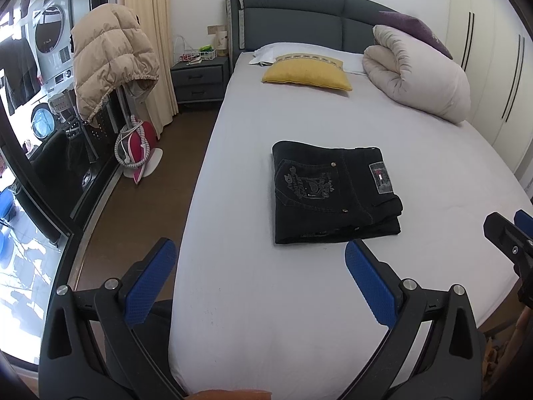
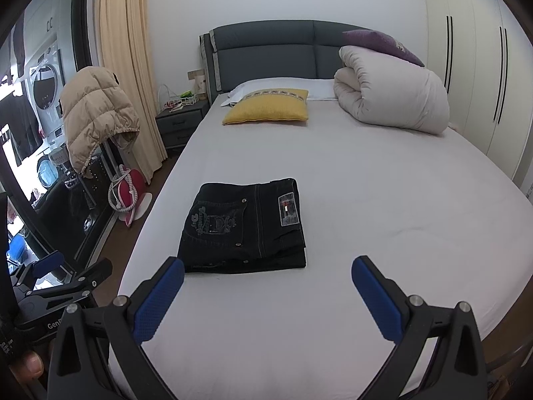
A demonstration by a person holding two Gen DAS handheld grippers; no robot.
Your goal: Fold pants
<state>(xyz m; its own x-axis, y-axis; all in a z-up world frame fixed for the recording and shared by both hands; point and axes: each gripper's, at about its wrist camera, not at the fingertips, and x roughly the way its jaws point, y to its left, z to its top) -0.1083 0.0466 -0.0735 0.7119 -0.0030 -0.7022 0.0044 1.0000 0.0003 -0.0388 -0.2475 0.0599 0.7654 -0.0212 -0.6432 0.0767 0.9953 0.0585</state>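
Black jeans (image 1: 333, 193) lie folded into a compact rectangle on the white bed sheet (image 1: 299, 300), back pocket embroidery and waist label facing up; they also appear in the right wrist view as the jeans (image 2: 245, 226). My left gripper (image 1: 260, 256) hovers open above the bed's near edge, just short of the jeans, holding nothing. My right gripper (image 2: 268, 270) is open too, nothing between its blue pads (image 2: 376, 300), a little in front of the jeans. The right gripper's tip (image 1: 509, 230) shows at the left view's right edge, and the left gripper (image 2: 63, 273) at the right view's left edge.
A yellow cushion (image 1: 308, 73), white pillows and a rolled duvet (image 1: 416, 76) with a purple cushion lie near the grey headboard (image 1: 293, 16). Left of the bed are brown floor, a nightstand (image 1: 200, 80), a beige puffer jacket (image 1: 110, 60) on a stand and a pink iron (image 1: 136, 146). Wardrobe doors (image 2: 479, 76) line the right.
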